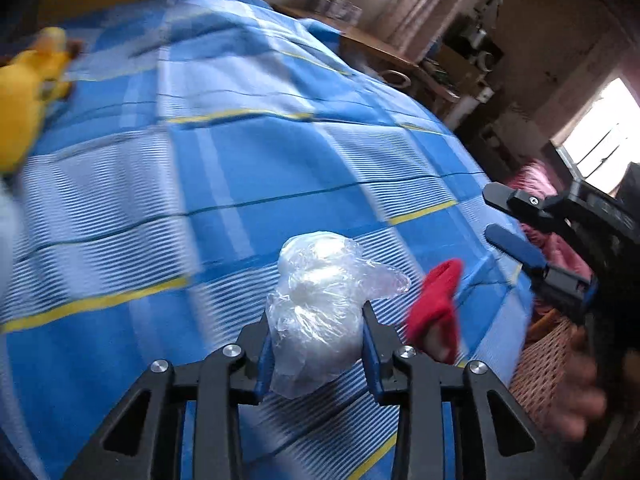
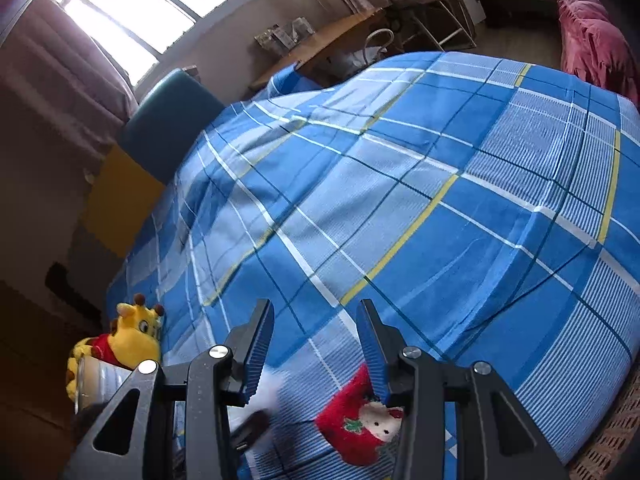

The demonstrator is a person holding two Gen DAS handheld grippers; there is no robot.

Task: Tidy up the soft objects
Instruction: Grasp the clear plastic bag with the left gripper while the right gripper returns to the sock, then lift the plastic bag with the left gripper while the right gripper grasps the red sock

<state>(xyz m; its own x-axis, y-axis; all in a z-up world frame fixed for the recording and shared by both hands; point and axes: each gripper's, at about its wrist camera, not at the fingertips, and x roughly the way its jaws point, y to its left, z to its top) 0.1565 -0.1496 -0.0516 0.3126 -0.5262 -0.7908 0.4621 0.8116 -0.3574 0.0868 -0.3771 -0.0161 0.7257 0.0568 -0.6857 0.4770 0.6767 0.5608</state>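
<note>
crinkly clear plastic bundle (image 1: 320, 304), fuzzy red sock (image 2: 356, 420)

left gripper (image 1: 318, 344): low in its own view, pointing down, blue pads set narrow, each against a side of the clear plastic bundle (image 1: 320, 304)
right gripper (image 2: 316, 344): pointing down, jaws partly apart, nothing pressed between the pads
right gripper, seen from the left wrist view (image 1: 508, 220): enters from the right edge, both fingers apart
hand (image 1: 576, 396): blurred, at the lower right, behind that gripper
</note>
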